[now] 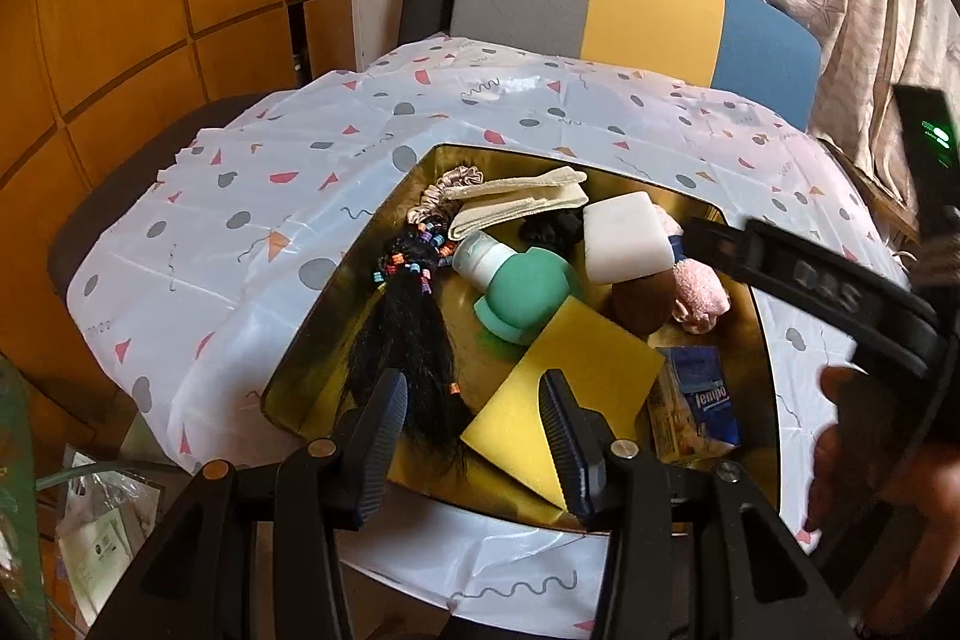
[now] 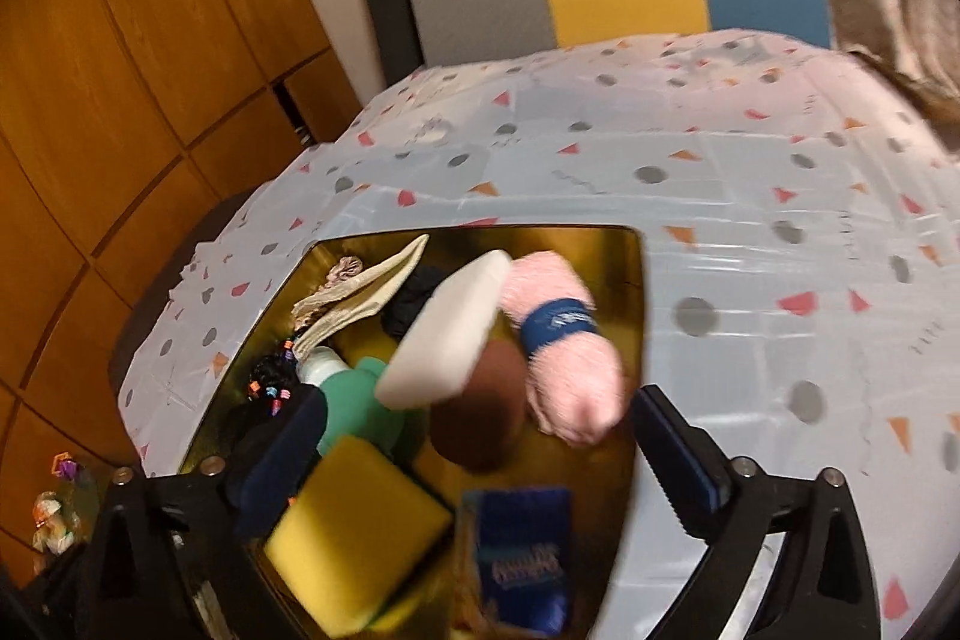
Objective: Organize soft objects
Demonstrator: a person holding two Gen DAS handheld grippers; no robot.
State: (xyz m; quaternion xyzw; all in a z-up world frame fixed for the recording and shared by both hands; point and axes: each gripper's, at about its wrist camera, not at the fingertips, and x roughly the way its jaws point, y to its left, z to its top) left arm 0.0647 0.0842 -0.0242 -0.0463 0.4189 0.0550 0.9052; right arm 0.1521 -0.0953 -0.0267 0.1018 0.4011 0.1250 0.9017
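The soft things lay together in a gold tray point(image 1: 765, 340) on the tablecloth point(image 1: 240, 244): a yellow sponge point(image 1: 576, 376) at the near side, a green bottle point(image 1: 522, 286) beyond it, and a white foam block point(image 1: 624, 238) leaning on a brown ball point(image 1: 645, 301). A pink fluffy roll point(image 2: 564, 340) with a blue band lay at the right, a black hairpiece point(image 1: 408, 334) with coloured beads at the left, a folded cream cloth point(image 1: 516, 202) and a scrunchie point(image 1: 456, 178) at the far end, and a tissue pack point(image 1: 696, 400) in the near right corner. The left gripper point(image 1: 474, 418) hung over the sponge's near edge, jaws apart, gripping nothing. The right gripper point(image 2: 474, 436) stood over the tray with its jaws spread wide, nothing pressed between them. A striped chair point(image 1: 648, 4) stood behind the table.
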